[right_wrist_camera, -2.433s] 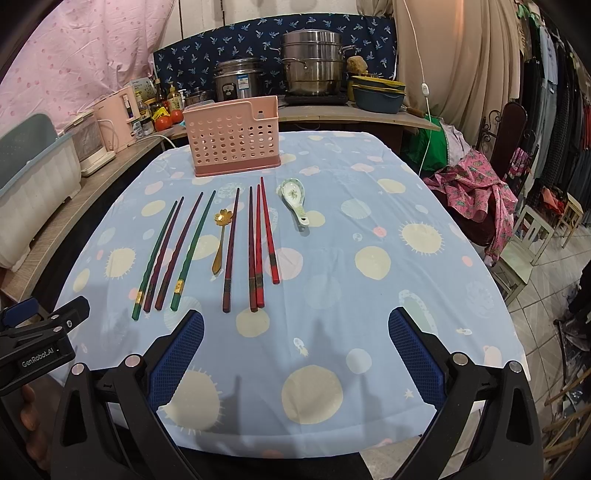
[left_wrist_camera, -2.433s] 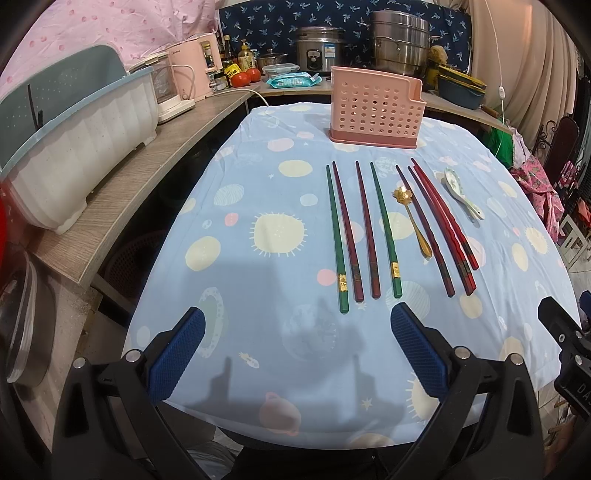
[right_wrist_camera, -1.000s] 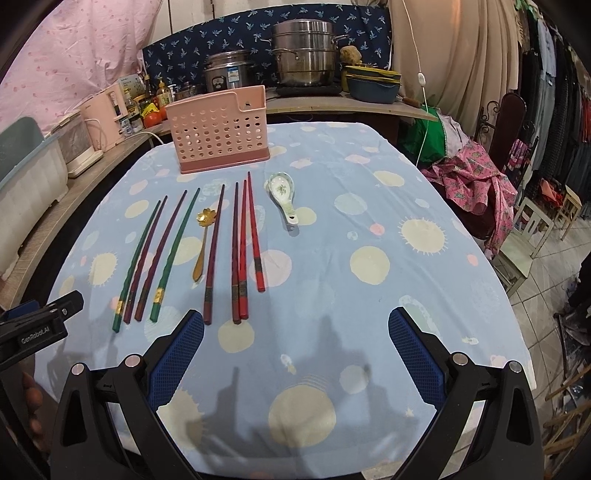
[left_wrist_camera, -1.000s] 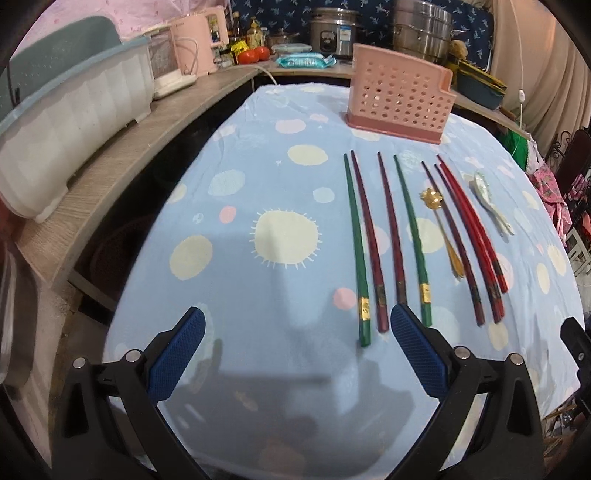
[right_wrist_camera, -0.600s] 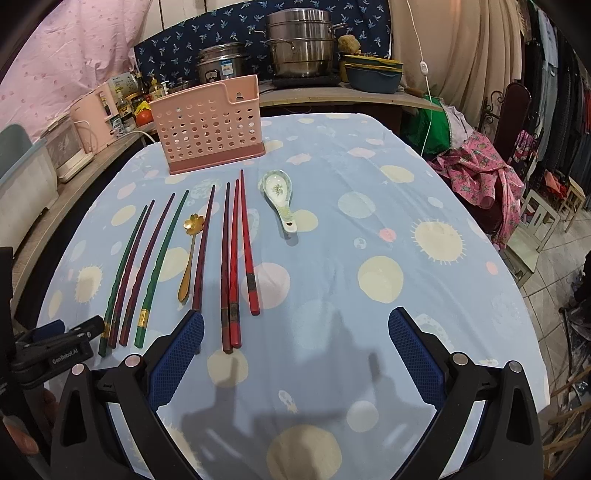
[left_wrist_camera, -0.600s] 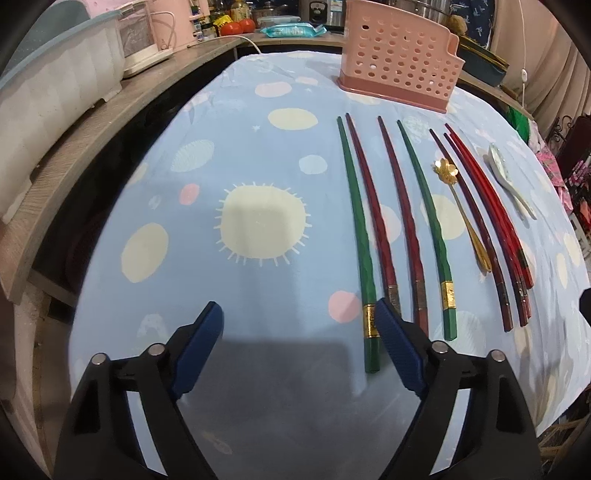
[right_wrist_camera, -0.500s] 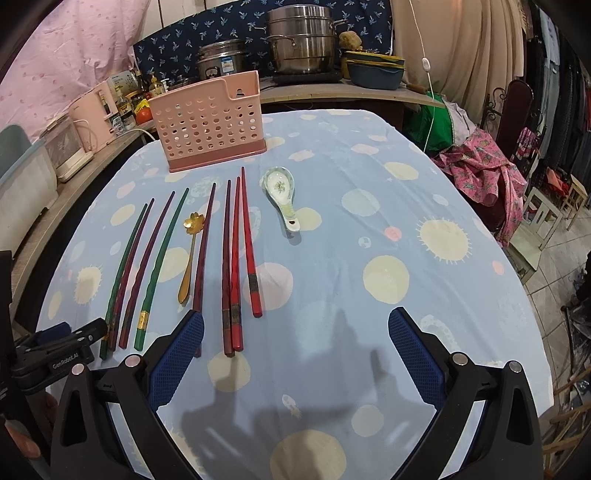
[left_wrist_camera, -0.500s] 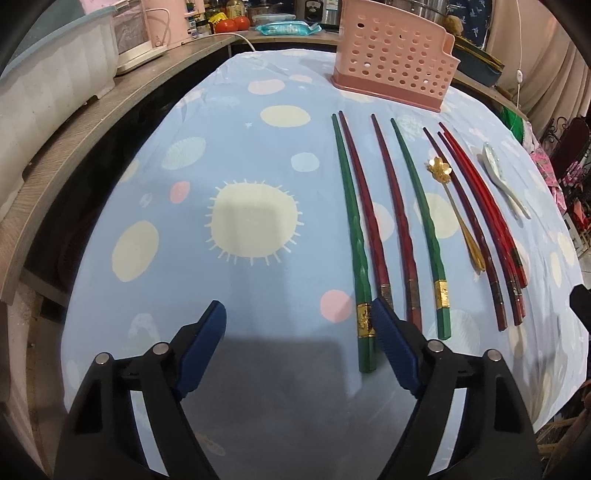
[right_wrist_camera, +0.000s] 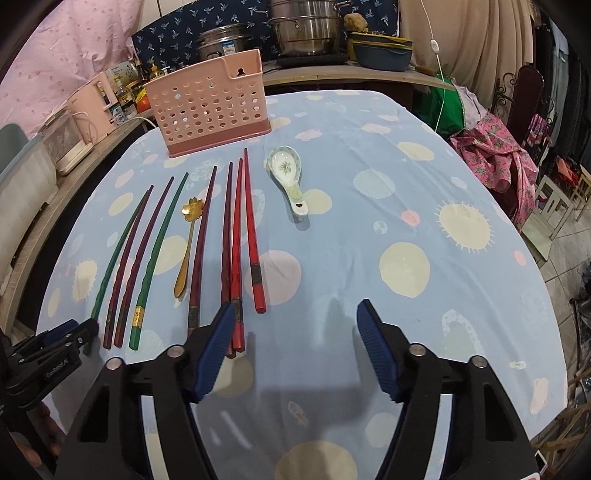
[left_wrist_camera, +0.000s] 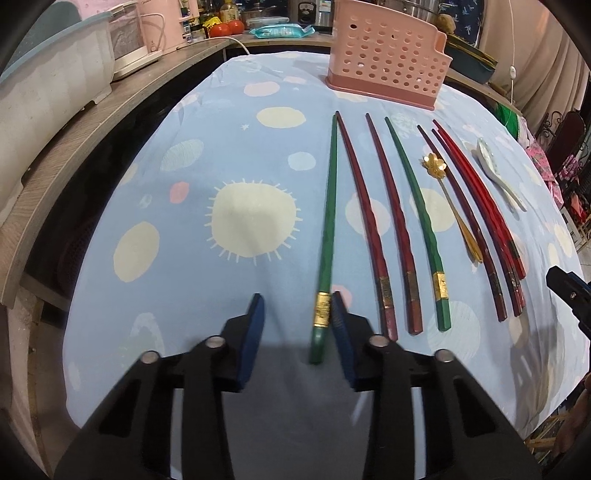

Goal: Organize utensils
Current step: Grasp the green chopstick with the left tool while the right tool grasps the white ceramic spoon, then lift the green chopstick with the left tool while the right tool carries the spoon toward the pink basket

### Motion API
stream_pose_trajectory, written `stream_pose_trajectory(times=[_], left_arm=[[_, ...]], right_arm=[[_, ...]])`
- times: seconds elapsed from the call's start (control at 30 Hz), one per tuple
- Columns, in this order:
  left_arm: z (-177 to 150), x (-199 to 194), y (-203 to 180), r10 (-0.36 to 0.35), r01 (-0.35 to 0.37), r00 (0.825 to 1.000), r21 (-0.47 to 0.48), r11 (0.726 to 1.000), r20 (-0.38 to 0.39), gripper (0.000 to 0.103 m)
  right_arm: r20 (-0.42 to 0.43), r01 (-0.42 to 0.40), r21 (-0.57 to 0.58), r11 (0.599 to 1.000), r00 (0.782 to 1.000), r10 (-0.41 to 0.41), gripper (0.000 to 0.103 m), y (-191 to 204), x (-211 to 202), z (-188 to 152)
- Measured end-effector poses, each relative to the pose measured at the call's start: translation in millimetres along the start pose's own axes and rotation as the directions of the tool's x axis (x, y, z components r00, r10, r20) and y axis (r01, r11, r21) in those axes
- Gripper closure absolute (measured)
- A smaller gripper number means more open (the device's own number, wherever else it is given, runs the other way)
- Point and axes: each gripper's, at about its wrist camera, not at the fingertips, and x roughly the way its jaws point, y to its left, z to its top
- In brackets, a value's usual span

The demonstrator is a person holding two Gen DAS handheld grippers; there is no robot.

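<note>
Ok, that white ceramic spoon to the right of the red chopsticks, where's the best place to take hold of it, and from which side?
Probably the ceramic spoon is best taken by its narrow handle, from above, pads closing across its width. It lies flat on the tablecloth, bowl up and toward the pink utensil holder, handle toward you; the bowl looks too wide and rounded. The right hand-held gripper is nearer.

Counter cloth: light blue, pale yellow suns and dots. Wooden ledge runs along its left edge; on it a white tub with teal rim, a pink appliance, bottles, tomatoes. At the back: a rice cooker and a stacked steel steamer against a dark blue printed backsplash. Blue dish beside the steamer. Pink floral fabric heaped to the right, white cord hanging above it.
</note>
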Motion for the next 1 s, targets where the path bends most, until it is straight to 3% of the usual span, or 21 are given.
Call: stream_pose_trajectory(times=[0.1, 0.53, 1.0], left_arm=[[4, 1, 4, -0.013, 0.013, 1.0, -0.012, 1.0, -0.007, 0.092], [10, 6, 6, -0.025, 0.025, 0.999, -0.022, 0.999, -0.025, 0.093], [9, 7, 5, -0.021, 0.021, 1.0, -0.011, 1.0, -0.021, 0.093]], right_arm=[[0.009, 0.001, -0.004, 1.0, 1.0, -0.001, 0.055, -3, 6, 9], [0.056, -0.1, 0.033, 0.994, 0.994, 0.098, 0.093, -13, 50, 76], [-0.007, -0.147, 0.07, 0.987, 0.989, 0.148, 0.095, -18, 90, 81]])
